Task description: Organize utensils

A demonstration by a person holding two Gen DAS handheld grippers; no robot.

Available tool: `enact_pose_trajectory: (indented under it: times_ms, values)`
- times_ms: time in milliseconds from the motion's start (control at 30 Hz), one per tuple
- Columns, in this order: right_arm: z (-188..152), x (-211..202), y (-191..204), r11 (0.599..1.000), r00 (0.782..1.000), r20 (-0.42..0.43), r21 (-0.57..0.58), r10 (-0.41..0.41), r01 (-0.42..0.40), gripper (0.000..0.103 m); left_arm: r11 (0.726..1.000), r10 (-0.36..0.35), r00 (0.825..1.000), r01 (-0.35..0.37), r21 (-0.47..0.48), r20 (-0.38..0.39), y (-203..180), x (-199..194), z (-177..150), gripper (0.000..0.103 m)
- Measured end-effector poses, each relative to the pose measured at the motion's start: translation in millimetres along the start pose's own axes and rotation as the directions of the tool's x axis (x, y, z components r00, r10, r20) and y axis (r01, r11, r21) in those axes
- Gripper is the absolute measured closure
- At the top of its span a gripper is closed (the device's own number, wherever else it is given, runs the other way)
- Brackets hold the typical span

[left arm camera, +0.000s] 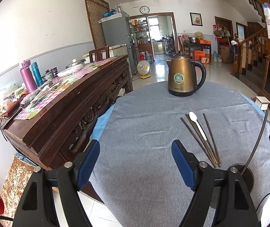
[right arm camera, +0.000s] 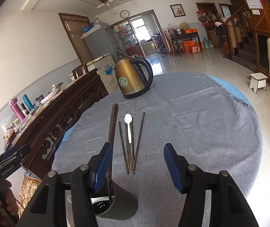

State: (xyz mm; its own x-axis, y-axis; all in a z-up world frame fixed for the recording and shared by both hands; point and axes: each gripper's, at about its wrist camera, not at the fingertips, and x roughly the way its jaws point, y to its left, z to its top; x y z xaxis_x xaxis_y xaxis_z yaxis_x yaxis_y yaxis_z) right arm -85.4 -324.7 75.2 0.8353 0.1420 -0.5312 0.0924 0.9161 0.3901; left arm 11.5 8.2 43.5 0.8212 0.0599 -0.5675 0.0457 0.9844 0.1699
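Both fingers (left arm camera: 182,162) (right arm camera: 174,168) spread, empty; spoon (right arm camera: 128,127) lies bowl toward kettle (right arm camera: 133,75)

White spoon (right arm camera: 128,127) among 4 chopsticks (right arm camera: 133,147) on grey cloth (right arm camera: 191,123), kettle (right arm camera: 133,77) beyond.

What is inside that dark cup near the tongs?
One dark chopstick stands in the cup, leaning out. A white perforated piece shows at the bottom; the rest is hidden by the tongs.
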Motion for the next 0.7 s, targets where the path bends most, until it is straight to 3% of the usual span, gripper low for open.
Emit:
enact_pose_trajectory:
  times_ms: [700]
  values:
    - [-5,22,-27,0.998,0.998,-0.047,0.043,-0.034,0.036,0.042,1.000,-0.017,0.996,0.019,0.019,-0.086,-16,38,-8,0.024]
